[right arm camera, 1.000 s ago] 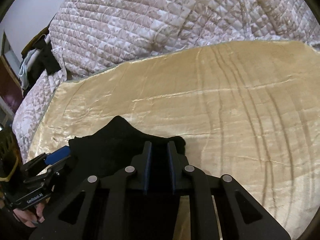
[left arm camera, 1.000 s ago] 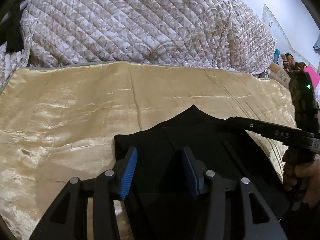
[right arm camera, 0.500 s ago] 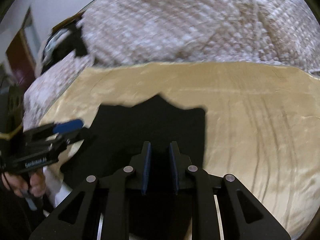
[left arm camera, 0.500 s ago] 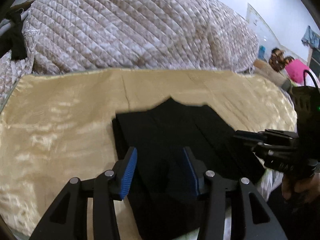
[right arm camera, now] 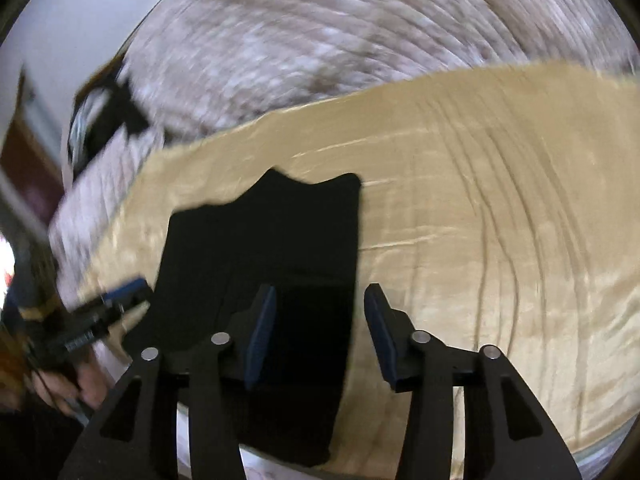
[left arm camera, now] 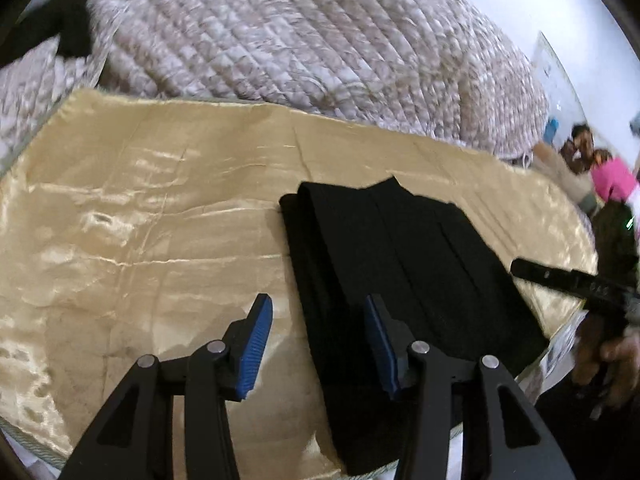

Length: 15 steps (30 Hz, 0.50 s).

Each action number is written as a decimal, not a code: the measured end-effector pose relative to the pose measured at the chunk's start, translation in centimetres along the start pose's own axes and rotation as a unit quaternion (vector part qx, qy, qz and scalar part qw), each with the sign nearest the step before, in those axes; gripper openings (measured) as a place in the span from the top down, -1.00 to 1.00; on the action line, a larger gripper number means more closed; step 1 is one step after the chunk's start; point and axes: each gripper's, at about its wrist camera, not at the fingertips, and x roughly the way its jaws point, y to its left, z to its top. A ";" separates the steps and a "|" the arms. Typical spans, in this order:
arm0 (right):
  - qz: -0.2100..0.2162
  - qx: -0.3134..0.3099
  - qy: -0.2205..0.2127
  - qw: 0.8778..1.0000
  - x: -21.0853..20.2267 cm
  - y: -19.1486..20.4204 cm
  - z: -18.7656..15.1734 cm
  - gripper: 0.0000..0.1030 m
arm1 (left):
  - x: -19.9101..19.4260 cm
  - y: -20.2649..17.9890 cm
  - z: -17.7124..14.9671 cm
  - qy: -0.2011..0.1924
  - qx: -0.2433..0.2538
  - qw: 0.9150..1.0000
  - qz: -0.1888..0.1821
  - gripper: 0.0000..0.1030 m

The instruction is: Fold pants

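The black pants lie folded into a flat rectangle on the golden satin cloth, near its front edge. My left gripper is open above the pants' left edge, its blue pads touching nothing. In the right wrist view the pants sit left of centre. My right gripper hovers over their right edge with its jaws opening; the fabric lies below them and the pads do not press on it. Each gripper shows in the other's view: the right gripper and the left gripper.
A quilted pink-white bedspread is heaped behind the golden cloth. Dark clothes lie at the far left. People, one in pink, sit in the background at the right. A hand holds the right gripper at the bed's front edge.
The right gripper's jaws went from nearly shut on the pants to wide apart. Both grippers drew back and sideways off the pants, which now lie flat.
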 end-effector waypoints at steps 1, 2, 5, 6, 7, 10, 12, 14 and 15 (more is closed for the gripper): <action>0.015 0.026 0.005 1.000 0.3 -0.8 0.1 0.09 | 0.2 0.1 0.1 0.001 -0.006 1.000 -0.009 0.02; 0.025 0.041 0.009 0.999 0.5 -1.1 0.1 0.09 | 0.4 0.2 0.1 0.005 -0.013 1.000 -0.020 0.02; 0.048 0.062 0.022 0.997 1.4 -1.6 0.0 0.09 | 1.3 0.2 0.2 0.017 -0.030 0.999 -0.043 0.02; 0.051 0.064 0.023 0.996 1.5 -1.5 0.0 0.09 | 1.6 0.2 0.3 0.021 -0.033 0.998 -0.050 0.02; 0.055 0.063 0.022 0.996 1.6 -1.4 0.1 0.09 | 2.0 0.2 0.3 0.025 -0.035 0.998 -0.055 0.02; 0.067 0.069 0.025 0.995 2.2 -1.5 0.3 0.09 | 3.0 0.6 0.5 0.031 -0.055 0.996 -0.065 -0.06; 0.069 0.069 0.025 0.995 2.7 -1.4 0.5 0.09 | 3.3 1.1 0.5 0.035 -0.075 0.994 -0.078 -0.07; 0.070 0.075 0.025 0.994 2.6 -1.3 0.5 0.09 | 3.2 1.3 0.2 0.036 -0.085 0.992 -0.086 -0.07; 0.075 0.077 0.025 0.994 2.7 -1.2 0.4 0.09 | 3.1 1.3 -0.1 0.037 -0.085 0.992 -0.089 -0.07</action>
